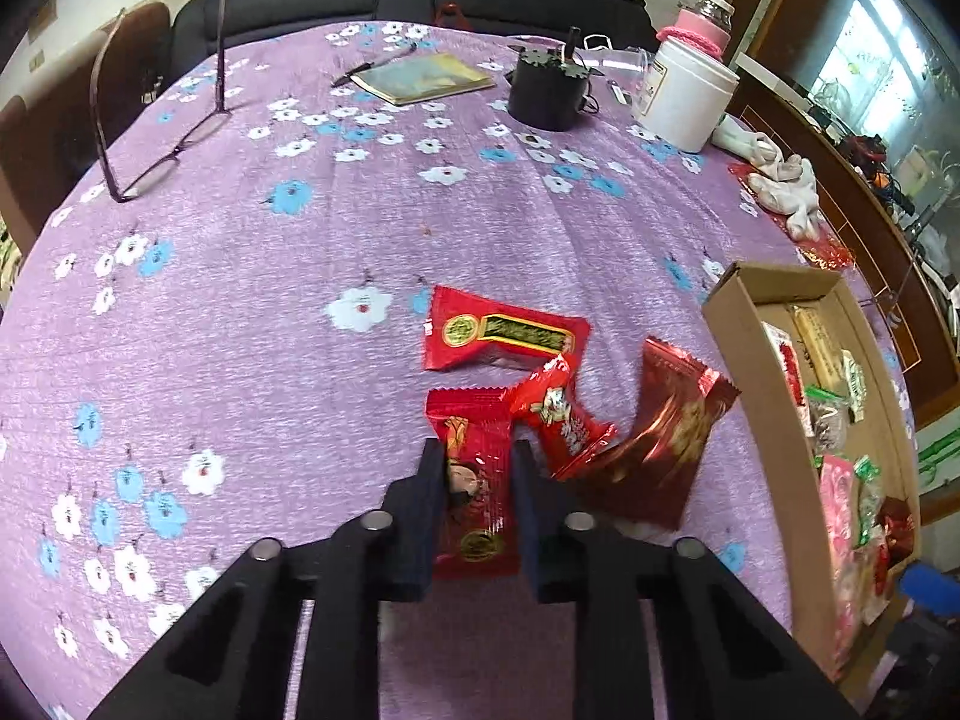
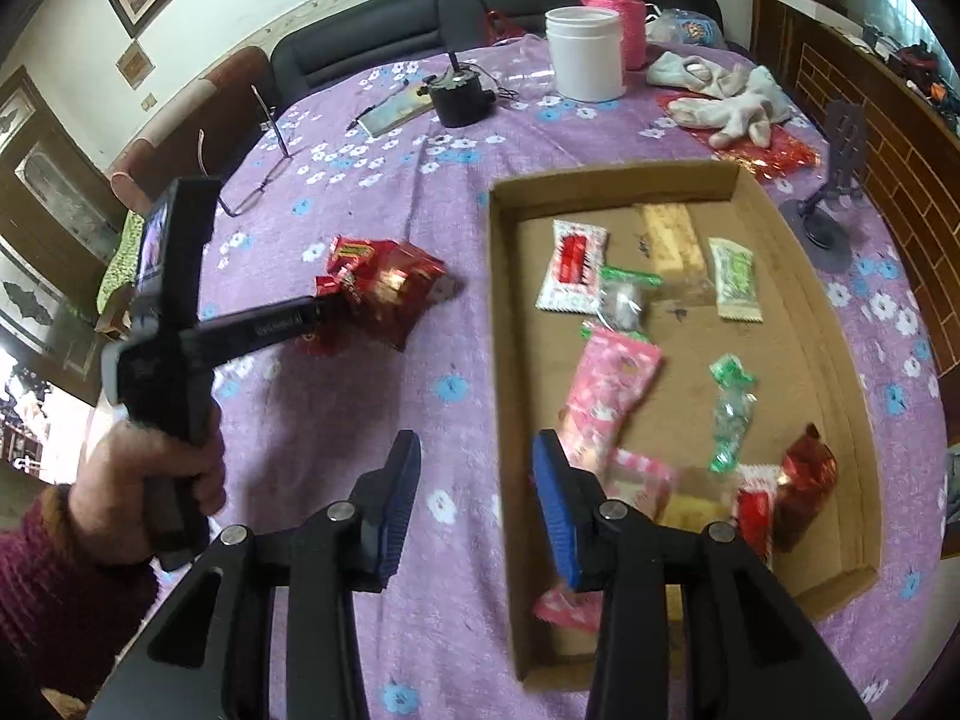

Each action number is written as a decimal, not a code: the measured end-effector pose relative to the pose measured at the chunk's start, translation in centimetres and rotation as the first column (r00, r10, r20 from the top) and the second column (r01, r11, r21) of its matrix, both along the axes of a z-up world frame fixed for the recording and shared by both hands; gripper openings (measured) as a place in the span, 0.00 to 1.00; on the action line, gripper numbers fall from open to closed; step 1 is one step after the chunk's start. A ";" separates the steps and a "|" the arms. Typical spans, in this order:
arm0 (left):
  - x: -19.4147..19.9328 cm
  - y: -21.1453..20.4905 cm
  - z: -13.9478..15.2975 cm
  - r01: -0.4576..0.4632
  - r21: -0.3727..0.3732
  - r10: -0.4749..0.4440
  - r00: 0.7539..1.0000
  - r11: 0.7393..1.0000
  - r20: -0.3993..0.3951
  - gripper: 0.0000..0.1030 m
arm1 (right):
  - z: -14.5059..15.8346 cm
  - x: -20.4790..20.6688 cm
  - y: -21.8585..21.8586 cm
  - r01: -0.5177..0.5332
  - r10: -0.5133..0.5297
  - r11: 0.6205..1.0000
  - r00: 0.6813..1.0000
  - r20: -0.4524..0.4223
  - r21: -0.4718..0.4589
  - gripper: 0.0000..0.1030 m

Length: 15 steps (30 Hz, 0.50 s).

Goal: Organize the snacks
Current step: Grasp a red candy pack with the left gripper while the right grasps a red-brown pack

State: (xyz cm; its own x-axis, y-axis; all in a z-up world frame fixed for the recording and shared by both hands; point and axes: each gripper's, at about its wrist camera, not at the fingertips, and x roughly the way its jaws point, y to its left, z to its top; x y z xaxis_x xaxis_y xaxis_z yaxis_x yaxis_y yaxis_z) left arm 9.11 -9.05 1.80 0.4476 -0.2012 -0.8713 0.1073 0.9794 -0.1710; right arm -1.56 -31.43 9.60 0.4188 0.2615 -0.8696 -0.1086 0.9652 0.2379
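Several red snack packets lie on the purple flowered tablecloth (image 1: 252, 312). My left gripper (image 1: 477, 450) has its jaws around a red packet (image 1: 477, 480) with a face printed on it, closed against its sides. Beside it lie a small red packet (image 1: 561, 414), a dark red packet (image 1: 660, 450) and a flat red packet (image 1: 504, 333). The cardboard box (image 2: 501, 324) holds several snacks, such as a pink packet (image 2: 606, 390). My right gripper (image 2: 474, 450) is open and empty above the box's left wall. The left gripper also shows in the right wrist view (image 2: 312, 315) at the red pile (image 2: 384, 282).
Glasses (image 1: 162, 120), a notebook (image 1: 426, 78), a black pot (image 1: 549, 90), a white tub (image 1: 687, 90) and white gloves (image 1: 786, 186) sit toward the far side of the table. A dark phone stand (image 2: 831, 180) stands right of the box. A sofa lies behind.
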 end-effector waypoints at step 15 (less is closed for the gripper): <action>-7.2 4.3 0.0 -0.025 0.000 0.025 1.000 1.000 0.003 0.20 | -5.3 11.6 6.1 0.188 -0.154 0.976 0.953 -0.261 0.110 0.38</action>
